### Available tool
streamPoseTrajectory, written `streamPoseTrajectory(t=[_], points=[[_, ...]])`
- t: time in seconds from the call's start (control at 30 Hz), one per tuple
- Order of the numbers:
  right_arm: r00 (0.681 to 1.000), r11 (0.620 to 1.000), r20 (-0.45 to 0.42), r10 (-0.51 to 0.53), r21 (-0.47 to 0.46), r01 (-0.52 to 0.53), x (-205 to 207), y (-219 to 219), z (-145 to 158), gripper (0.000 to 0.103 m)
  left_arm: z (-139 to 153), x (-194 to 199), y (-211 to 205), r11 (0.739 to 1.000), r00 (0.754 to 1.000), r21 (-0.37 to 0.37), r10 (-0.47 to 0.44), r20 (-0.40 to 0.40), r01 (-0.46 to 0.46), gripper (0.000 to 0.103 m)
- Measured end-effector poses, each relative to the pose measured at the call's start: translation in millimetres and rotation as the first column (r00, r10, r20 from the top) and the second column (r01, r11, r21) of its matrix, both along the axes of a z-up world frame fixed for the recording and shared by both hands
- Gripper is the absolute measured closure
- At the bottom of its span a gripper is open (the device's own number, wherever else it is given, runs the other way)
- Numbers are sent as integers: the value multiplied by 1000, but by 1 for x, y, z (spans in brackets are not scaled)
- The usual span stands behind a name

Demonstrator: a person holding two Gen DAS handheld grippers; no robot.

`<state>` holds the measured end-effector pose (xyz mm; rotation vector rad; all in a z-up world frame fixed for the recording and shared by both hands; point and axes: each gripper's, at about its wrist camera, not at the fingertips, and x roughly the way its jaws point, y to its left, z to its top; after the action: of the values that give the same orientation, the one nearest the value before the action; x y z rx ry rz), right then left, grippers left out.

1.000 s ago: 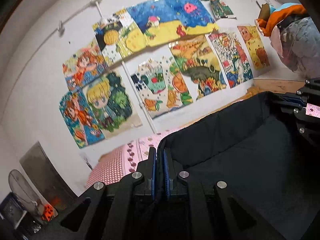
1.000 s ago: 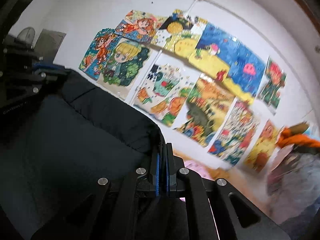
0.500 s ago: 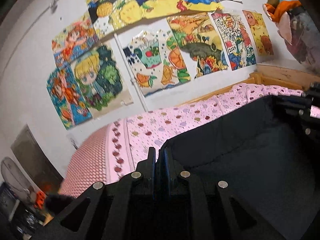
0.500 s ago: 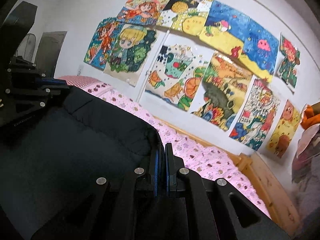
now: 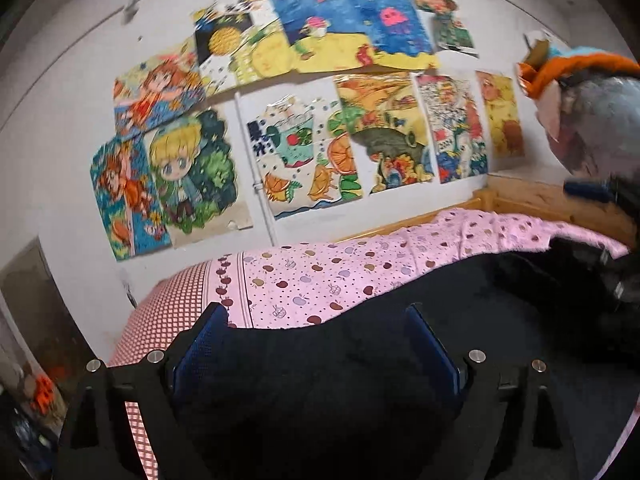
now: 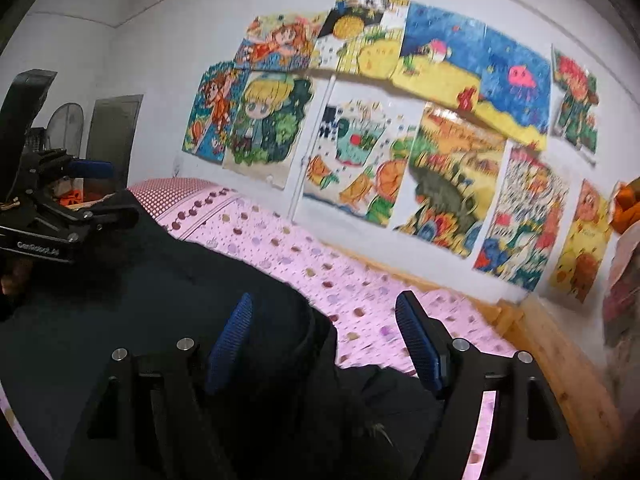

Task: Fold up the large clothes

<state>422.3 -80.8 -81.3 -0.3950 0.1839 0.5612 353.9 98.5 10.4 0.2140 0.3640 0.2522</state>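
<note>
A large black garment point(image 5: 420, 320) lies spread on the bed's pink apple-print sheet point(image 5: 320, 276). My left gripper point(image 5: 316, 316) is opening, its blue pads point(image 5: 200, 344) far apart over the garment's near-left edge; cloth lies between them but neither pad presses it. My right gripper point(image 6: 324, 308) is opening too, its blue pads point(image 6: 232, 336) spread over the garment point(image 6: 140, 304) at its right corner, not pinching it. The left gripper point(image 6: 52, 220) also shows at the left of the right wrist view, and the right gripper point(image 5: 600, 268) at the right edge of the left wrist view.
The bed's wooden frame point(image 6: 560, 360) runs along a white wall covered with colourful drawings point(image 5: 320, 120). A pile of clothes point(image 5: 592, 112) with orange and grey pieces rises at the bed's right end. A fan point(image 6: 64, 124) and a dark panel point(image 6: 116, 136) stand at the far left.
Both grippers have come down toward the bed and gone from shut on the garment's edge to wide apart. The garment has dropped from hanging between them to lying on the sheet.
</note>
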Motion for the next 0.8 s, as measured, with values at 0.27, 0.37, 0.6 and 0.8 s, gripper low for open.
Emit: streamPoseTrajectory(t=[0.27,0.37,0.6,0.8], points=[[1000,998,4,26,49,-26,-46,-43,23,16,-6,-43,-17,986,985,-60,-161,-61,157,9],[995,995,-38,94,-10,-94,-59,-45,20,15,-13,-56,-23,981,978,-56,-191,-86,186,6],[925,983,-362,115,-92,-158,-45,-40,-29,15,-34,-63,-25,975,949,-60,-222,-223,214,6],[852,991,-514,96,-27,-128,-12,-47,-51,15,-55,-53,-9,976,931,-109,-212,-297,188,3]])
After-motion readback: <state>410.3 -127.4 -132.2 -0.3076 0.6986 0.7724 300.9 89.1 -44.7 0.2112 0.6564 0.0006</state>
